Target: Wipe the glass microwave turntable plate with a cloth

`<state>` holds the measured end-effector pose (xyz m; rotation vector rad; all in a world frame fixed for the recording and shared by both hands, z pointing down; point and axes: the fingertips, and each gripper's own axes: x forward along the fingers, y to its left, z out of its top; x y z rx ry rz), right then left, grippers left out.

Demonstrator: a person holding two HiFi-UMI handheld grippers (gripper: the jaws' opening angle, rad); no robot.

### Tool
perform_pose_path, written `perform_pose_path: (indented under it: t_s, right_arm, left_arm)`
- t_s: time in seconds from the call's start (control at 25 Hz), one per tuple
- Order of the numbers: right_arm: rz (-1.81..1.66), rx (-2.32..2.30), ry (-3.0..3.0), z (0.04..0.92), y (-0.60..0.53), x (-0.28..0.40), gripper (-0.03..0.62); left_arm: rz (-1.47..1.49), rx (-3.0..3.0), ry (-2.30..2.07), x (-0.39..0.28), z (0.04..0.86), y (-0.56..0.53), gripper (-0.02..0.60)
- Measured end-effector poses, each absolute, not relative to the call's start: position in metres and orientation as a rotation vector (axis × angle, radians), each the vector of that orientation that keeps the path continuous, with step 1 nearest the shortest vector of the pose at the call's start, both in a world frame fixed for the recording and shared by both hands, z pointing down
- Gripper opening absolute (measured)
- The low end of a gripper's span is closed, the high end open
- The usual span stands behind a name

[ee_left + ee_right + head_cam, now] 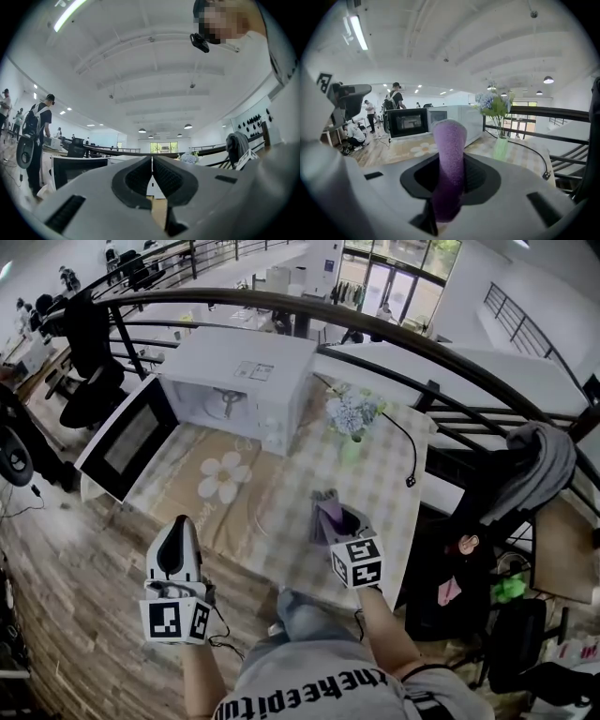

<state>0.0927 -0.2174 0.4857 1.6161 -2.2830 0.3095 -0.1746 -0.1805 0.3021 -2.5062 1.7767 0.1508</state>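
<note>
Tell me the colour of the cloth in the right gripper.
Purple. The cloth shows best in the right gripper view.

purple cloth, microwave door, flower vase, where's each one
purple cloth [450,150]: right gripper view, the upright fold clamped between the jaws
microwave door [131,439]: head view, the dark window of the open door
flower vase [500,148]: right gripper view, its pale green body

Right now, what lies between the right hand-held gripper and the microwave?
Head view: only bare tablecloth separates the right hand-held gripper from the microwave; the flower vase stands aside.
</note>
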Motion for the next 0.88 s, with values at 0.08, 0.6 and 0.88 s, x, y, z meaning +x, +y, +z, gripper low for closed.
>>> perform_pose_path:
  t_s: [0.08,0.6,0.88]
  right_arm:
    - [0.284,1.627,-2.306,0.472,-0.214,0.091,0.112]
    - [0.129,1.731,-2.422,0.397,-0.198,0.091,0.112]
    - [0.042,1.782,-2.466,0.361,-0.189,0.093,0.112]
  left_arm:
    - [0.158,-2.508,1.769,-0.173,0.301,-0.179,0.011]
    - [0.198,-2.510,1.743,-0.169,0.289,-0.177,0.011]
    - [0.226,-2.490,1.734,-0.170,0.285,-0.175,0.011]
